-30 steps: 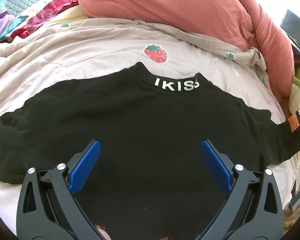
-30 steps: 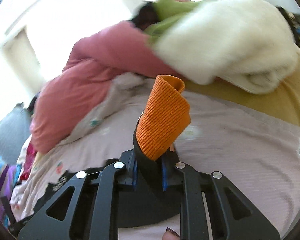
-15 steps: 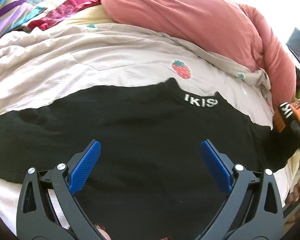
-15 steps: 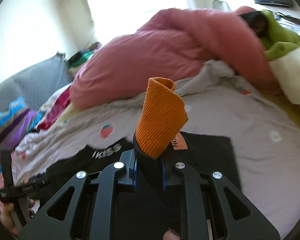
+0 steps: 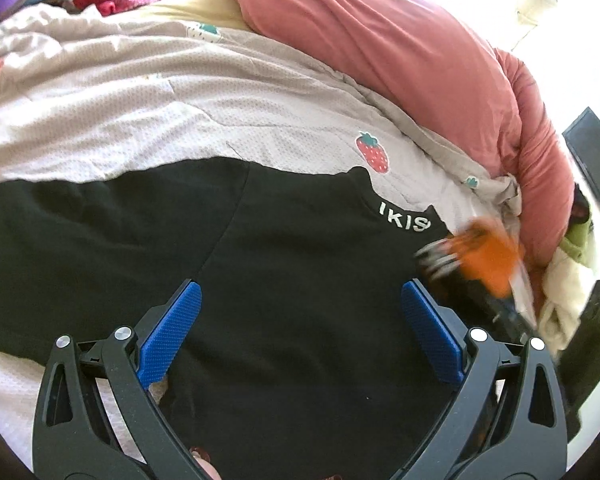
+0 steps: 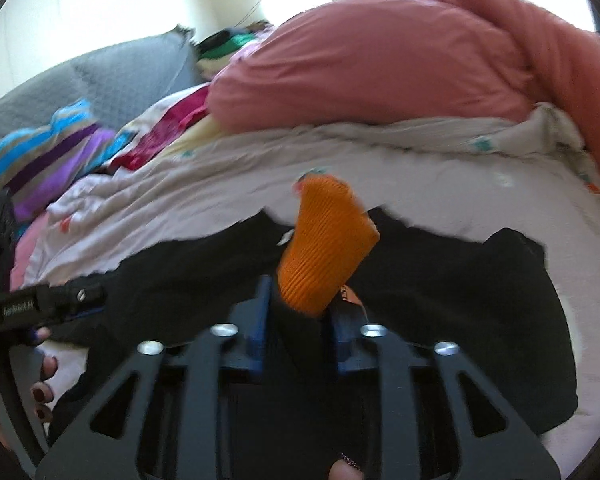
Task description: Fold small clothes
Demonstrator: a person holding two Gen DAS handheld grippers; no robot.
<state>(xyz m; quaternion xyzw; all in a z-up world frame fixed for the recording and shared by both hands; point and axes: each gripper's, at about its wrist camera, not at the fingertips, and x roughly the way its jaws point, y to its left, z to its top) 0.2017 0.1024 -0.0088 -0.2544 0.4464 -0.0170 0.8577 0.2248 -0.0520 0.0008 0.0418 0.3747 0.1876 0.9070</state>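
A black shirt (image 5: 300, 240) with white letters on its collar (image 5: 404, 222) lies spread on the bed. My left gripper (image 5: 299, 286) hovers open over the shirt's body with nothing between its blue pads. My right gripper (image 6: 304, 300) is over the shirt's middle, and its jaws are opening. The black sleeve with its orange cuff (image 6: 324, 248) still stands between them, the pads easing off it. In the left wrist view the right gripper (image 5: 460, 256) and the cuff (image 5: 496, 256) appear blurred at the right, by the collar. The left gripper's body (image 6: 40, 300) shows at the far left of the right wrist view.
The shirt lies on a pale strawberry-print sheet (image 5: 180, 112). A big pink duvet (image 5: 380, 40) is heaped behind it. Striped and red clothes (image 6: 40, 152) lie far left by a grey cushion (image 6: 120, 72). White fleece (image 5: 560, 280) sits at the right. A person's hand (image 6: 40, 384) holds the left gripper.
My right gripper has carried the orange-cuffed sleeve in from the right across the shirt's body, and its jaws have widened. My left gripper has slid sideways along the shirt, still open.
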